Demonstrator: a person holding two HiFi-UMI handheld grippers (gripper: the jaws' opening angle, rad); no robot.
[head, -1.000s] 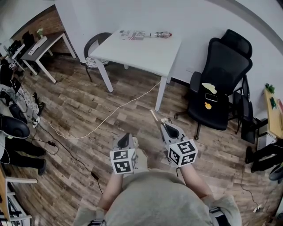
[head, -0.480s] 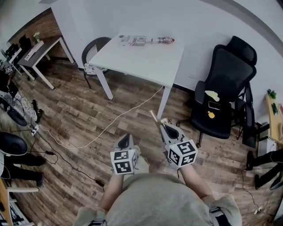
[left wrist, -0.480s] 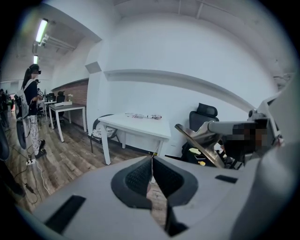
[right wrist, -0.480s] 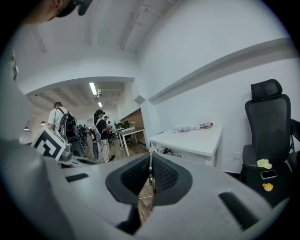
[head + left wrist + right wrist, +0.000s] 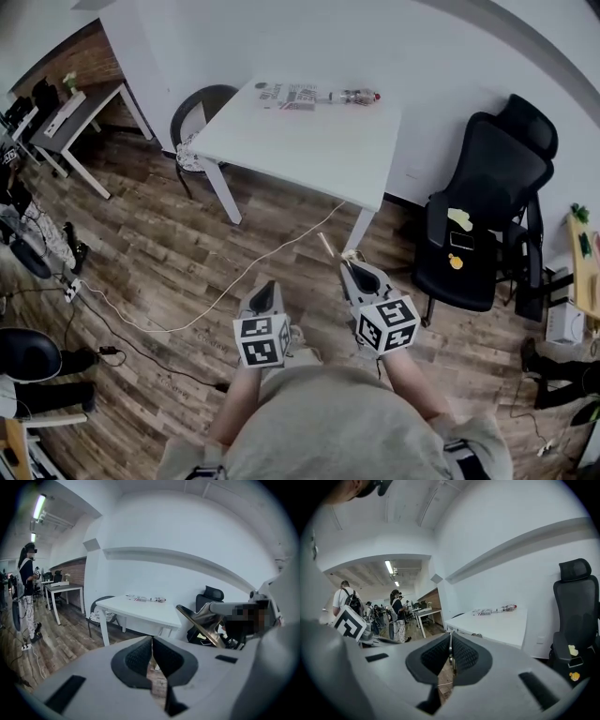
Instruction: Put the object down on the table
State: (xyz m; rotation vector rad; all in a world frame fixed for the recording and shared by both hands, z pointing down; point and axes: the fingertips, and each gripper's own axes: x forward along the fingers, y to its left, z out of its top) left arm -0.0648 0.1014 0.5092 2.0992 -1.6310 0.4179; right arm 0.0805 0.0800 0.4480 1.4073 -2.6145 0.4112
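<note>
In the head view my right gripper [image 5: 349, 267] is shut on a thin, flat, brass-coloured strip [image 5: 327, 247] that sticks out ahead and to the left. The left gripper view shows the same strip [image 5: 199, 623] slanting up from the right gripper. In the right gripper view its edge [image 5: 450, 656] shows between the closed pads. My left gripper [image 5: 266, 289] is held beside it, jaws together with nothing between them. The white table [image 5: 319, 141] stands ahead over the wooden floor, beyond both grippers, with papers [image 5: 291, 95] and a bottle [image 5: 360, 96] along its far edge.
A black office chair [image 5: 492, 178] with small items on its seat stands right of the table. A dark chair [image 5: 192, 105] is tucked at the table's left end. A pale cable [image 5: 253, 272] crosses the floor. Another desk [image 5: 75, 105] is far left; people [image 5: 396, 613] stand beyond.
The table and office chair have come nearer and shifted in the head view as the person walks toward them. Both grippers keep their place and grip.
</note>
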